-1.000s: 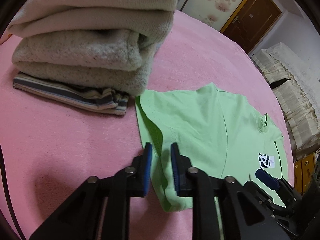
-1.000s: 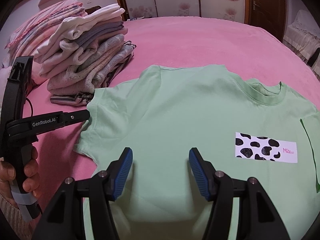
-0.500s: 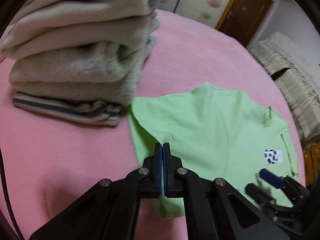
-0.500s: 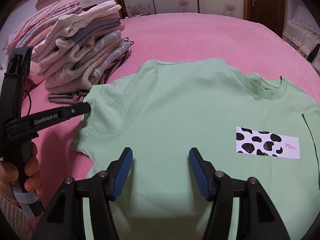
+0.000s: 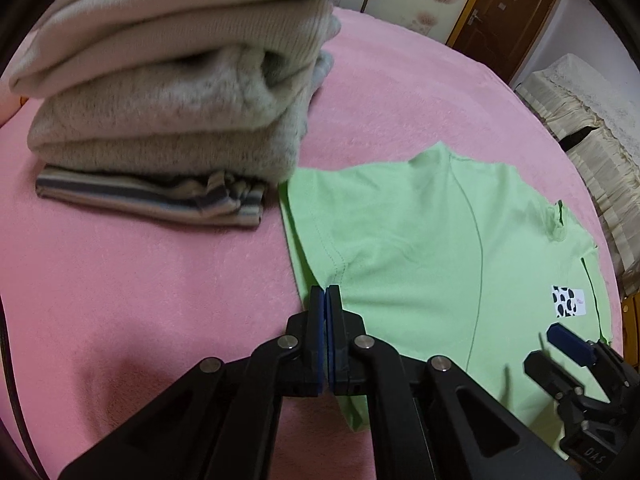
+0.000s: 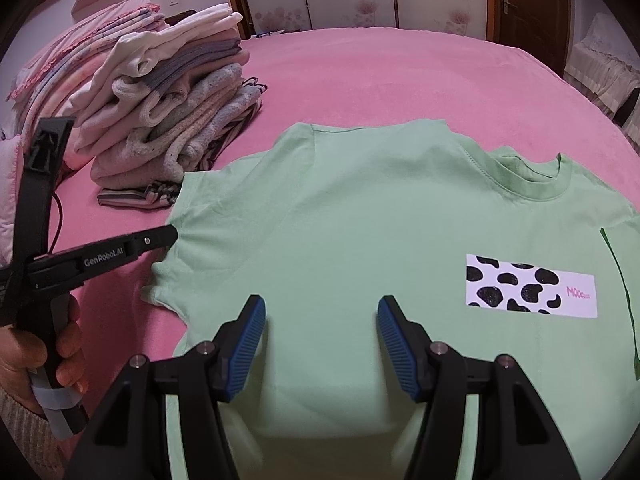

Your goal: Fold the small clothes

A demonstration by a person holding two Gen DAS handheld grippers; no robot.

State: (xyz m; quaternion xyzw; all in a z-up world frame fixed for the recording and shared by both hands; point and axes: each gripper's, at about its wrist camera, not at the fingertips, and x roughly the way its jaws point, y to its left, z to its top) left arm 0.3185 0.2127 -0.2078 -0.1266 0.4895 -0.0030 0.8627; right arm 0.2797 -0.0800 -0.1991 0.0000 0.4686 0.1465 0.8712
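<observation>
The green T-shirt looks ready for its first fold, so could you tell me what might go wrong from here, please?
1. The left gripper is shut on only the sleeve edge of the green T-shirt; thin fabric could slip out when lifted.
2. The stack of folded clothes sits right beside that sleeve, so a sweep could knock it.
3. The right gripper hangs open over the shirt, holding nothing; a one-sided pull might drag the shirt across the pink bedspread.

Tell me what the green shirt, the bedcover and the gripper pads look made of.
Green shirt: thin matte cotton-like jersey, with stitched hems and a ribbed collar. Bedcover: pink plush or fleece, going by its soft napped surface. Right gripper's pads: blue, ridged, probably rubber, on black plastic-looking fingers.
</observation>
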